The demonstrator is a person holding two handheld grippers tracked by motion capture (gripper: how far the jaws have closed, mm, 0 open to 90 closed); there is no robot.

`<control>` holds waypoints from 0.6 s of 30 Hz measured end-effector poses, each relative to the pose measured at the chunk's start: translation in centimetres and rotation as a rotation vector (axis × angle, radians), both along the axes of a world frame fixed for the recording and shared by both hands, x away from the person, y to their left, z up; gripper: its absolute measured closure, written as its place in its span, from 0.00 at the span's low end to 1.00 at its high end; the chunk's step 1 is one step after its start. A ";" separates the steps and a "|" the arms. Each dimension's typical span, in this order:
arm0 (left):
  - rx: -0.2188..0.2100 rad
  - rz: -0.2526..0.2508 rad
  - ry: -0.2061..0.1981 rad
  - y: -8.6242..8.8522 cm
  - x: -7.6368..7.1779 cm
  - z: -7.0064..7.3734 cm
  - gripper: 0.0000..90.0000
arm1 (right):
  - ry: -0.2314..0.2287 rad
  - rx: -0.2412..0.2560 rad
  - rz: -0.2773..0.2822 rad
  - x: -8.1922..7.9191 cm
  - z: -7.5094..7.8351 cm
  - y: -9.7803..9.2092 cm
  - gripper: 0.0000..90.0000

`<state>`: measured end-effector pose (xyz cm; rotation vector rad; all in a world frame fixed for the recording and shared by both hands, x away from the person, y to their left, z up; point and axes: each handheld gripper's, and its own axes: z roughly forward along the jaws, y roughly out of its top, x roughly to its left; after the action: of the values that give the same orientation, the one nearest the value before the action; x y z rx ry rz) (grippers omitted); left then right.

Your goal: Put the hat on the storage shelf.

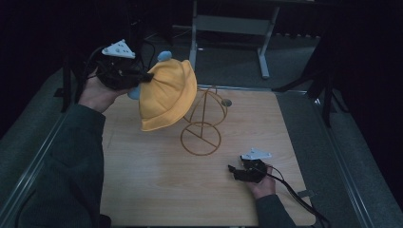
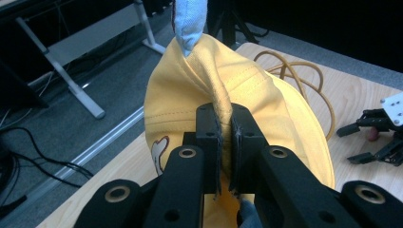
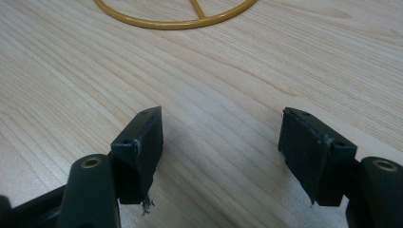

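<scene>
A yellow hat (image 1: 167, 95) with pale blue trim (image 2: 190, 21) hangs in the air over the table's back left, beside a gold wire stand (image 1: 203, 121). My left gripper (image 1: 142, 77) is shut on a fold of the hat's fabric (image 2: 226, 118), the jaws pinching it between them. The stand's round base (image 3: 180, 19) lies on the wood, its looped top (image 2: 304, 76) partly hidden behind the hat. My right gripper (image 1: 232, 172) rests low over the table's front right, open with nothing between its fingers (image 3: 221, 128).
The wooden table (image 1: 157, 180) has bare room at front and left. A small round hole (image 1: 226, 102) sits near its back edge. A grey metal desk frame (image 1: 228, 28) stands on the floor beyond. The right gripper's cable (image 1: 294, 190) trails off the front right corner.
</scene>
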<state>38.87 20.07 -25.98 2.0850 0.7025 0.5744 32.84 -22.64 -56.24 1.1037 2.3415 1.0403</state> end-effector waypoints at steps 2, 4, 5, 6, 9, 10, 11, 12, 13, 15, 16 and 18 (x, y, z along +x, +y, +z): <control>-0.001 -0.007 -0.003 -0.2 -0.1 0.1 0.94 | 0.000 0.000 0.000 0.0 0.0 0.0 0.35; -0.009 -0.019 -0.003 -0.4 -0.1 0.1 0.94 | 0.000 0.000 0.000 0.0 0.0 0.0 0.35; -0.006 -0.020 -0.002 -0.4 -0.1 0.2 0.94 | 0.000 0.000 -0.001 0.0 0.0 0.0 0.35; -0.011 -0.024 -0.002 -0.6 -0.1 0.1 0.94 | 0.000 0.000 -0.001 0.0 0.0 0.0 0.35; -0.003 -0.033 -0.004 -1.2 -0.2 0.0 0.94 | 0.000 0.000 -0.003 0.0 0.0 0.1 0.35; -0.008 -0.039 -0.007 -1.5 -0.2 0.0 0.94 | 0.000 0.000 -0.002 0.0 0.0 0.1 0.35; -0.008 -0.043 -0.010 -1.7 -0.3 0.0 0.94 | 0.000 -0.001 -0.002 0.0 0.0 0.1 0.35; -0.005 -0.049 -0.010 -2.0 -0.3 0.0 0.94 | 0.000 0.000 -0.002 0.1 0.0 0.1 0.35; -0.005 -0.056 -0.012 -2.3 -0.4 0.0 0.94 | 0.000 0.000 -0.002 0.1 0.0 0.1 0.35; 0.005 -0.068 -0.016 -2.8 -0.5 0.1 0.94 | 0.000 0.000 -0.002 0.1 0.0 0.1 0.35; 0.006 -0.074 -0.018 -3.1 -0.5 0.1 0.94 | 0.000 0.000 -0.002 0.1 0.0 0.1 0.35; 0.016 -0.080 -0.022 -3.6 -0.5 0.2 0.94 | 0.000 0.000 -0.002 0.1 0.0 0.1 0.35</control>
<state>38.40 16.52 -25.77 2.1085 0.6005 0.5585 32.89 -22.56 -56.24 1.1055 2.3402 1.0392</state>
